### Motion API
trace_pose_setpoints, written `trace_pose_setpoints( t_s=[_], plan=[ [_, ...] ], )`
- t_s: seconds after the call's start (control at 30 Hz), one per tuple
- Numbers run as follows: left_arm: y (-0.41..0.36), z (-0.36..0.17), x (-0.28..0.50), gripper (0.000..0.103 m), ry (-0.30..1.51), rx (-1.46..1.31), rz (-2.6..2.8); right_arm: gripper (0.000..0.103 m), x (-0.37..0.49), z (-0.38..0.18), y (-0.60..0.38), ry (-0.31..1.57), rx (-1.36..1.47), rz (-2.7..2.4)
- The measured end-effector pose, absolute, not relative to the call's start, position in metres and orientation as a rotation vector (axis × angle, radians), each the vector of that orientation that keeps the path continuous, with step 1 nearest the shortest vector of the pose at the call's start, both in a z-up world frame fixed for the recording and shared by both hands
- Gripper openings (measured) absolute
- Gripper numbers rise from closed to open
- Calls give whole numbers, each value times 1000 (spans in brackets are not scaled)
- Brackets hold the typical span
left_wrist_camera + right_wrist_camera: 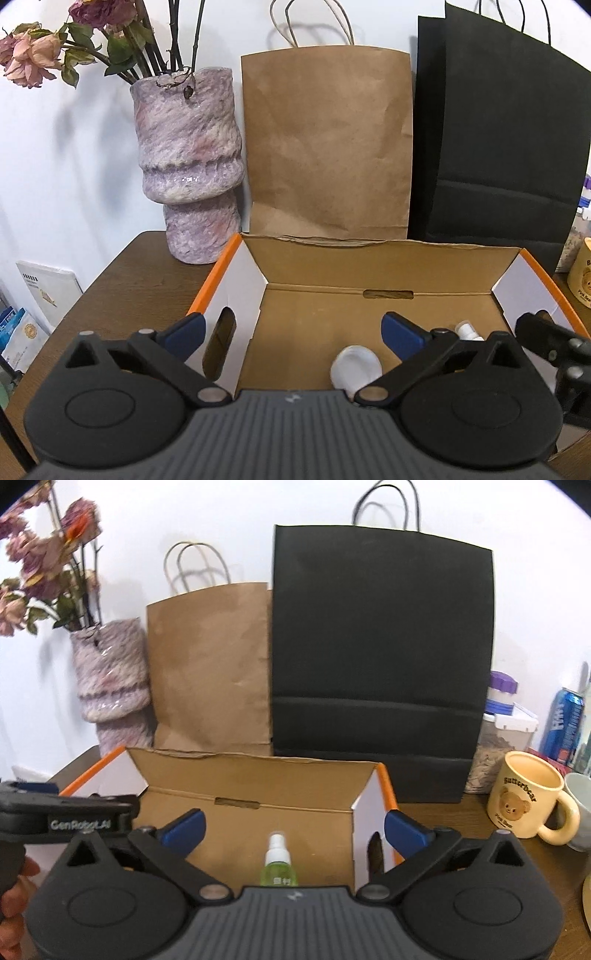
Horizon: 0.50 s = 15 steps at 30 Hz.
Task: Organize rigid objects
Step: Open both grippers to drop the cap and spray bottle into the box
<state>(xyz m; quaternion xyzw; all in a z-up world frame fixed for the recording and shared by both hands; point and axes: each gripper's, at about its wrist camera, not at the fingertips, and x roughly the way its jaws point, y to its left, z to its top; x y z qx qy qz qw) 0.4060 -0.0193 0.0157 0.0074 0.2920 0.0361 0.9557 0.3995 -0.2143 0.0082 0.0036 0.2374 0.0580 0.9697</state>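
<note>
right wrist view: our right gripper [293, 825] gapes wide, empty, over the box [255, 775]
left gripper [291, 328]: ditto
spray bottle [276, 864]: inside the box; we lift out straight, no clipping walls

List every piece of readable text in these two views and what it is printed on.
"GenRobot.AI": side of the left gripper.
"Butterbear": cream bear mug; the small print under the bear is blurred.
Green spray bottle: two characters, too blurred to read.
Blue can: lettering unreadable.
White booklet: print too small.
</note>
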Motion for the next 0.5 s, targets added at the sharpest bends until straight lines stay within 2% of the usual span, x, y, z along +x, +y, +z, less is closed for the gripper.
trace_pose_setpoints(
  t_s=[0.5],
  plan=[
    [-18, 24, 398, 103, 570, 10, 66, 103, 392, 12, -212, 465, 2, 138]
  ],
)
